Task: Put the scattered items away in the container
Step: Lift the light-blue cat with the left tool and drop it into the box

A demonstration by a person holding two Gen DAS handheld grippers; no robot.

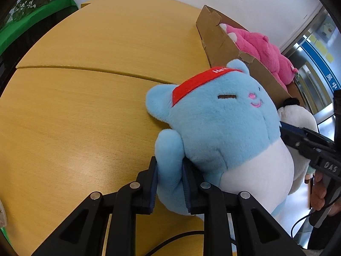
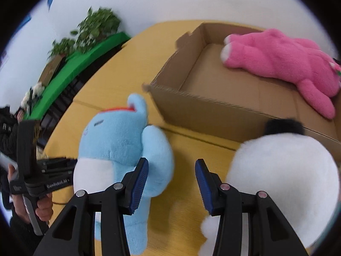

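Our left gripper point(image 1: 169, 180) is clamped on one arm of the light-blue plush cat with the red cap point(image 1: 221, 125), which is upright beside the brown cardboard box point(image 2: 223, 108) on the yellow wooden surface point(image 1: 85, 111). Our right gripper point(image 2: 171, 178) is spread wide and holds nothing; it hangs between the blue cat and the round white plush with a black tuft point(image 2: 283, 175). A pink plush animal point(image 2: 281, 64) already lies inside the box.

We judge the main risk to be the grip itself: a soft limb pinched alone may slip free once the toy's weight hangs from it. The dangling body could also catch the box's near wall and shove the box. The right gripper sits close enough to snag the blue cat's other arm.
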